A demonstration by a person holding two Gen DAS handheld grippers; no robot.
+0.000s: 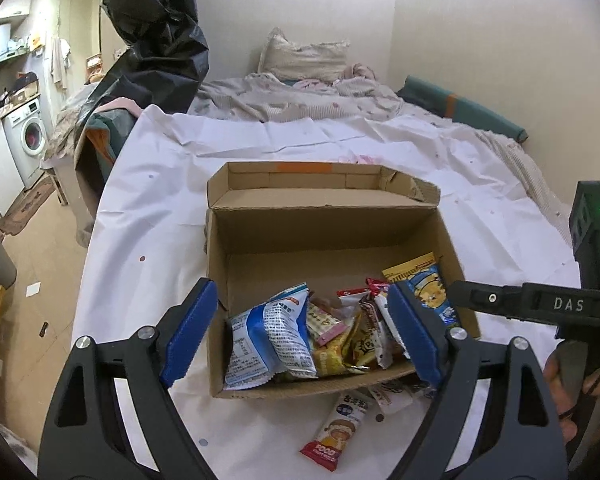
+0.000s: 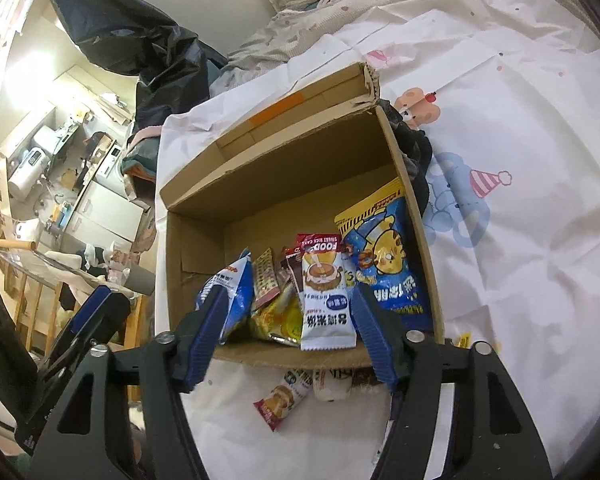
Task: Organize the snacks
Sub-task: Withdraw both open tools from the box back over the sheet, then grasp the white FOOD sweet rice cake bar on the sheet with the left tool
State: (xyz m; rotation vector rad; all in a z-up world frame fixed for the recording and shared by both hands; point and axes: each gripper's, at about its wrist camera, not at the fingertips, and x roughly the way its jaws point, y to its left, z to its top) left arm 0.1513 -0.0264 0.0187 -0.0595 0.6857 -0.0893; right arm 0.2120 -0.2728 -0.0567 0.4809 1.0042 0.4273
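Box (image 1: 324,236) sits open on the bed, lid back so packets drop straight in; snacks (image 1: 324,336) heaped at its near wall. Left tool (image 1: 300,340) and right tool (image 2: 288,336) both agape, empty, above that wall. Two packets (image 1: 340,432) lie just outside the box, likely next

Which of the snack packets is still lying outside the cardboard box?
The red-and-white rice cake packet lies on the white sheet just in front of the cardboard box; a few more packets peek out beside it. The rest are inside.
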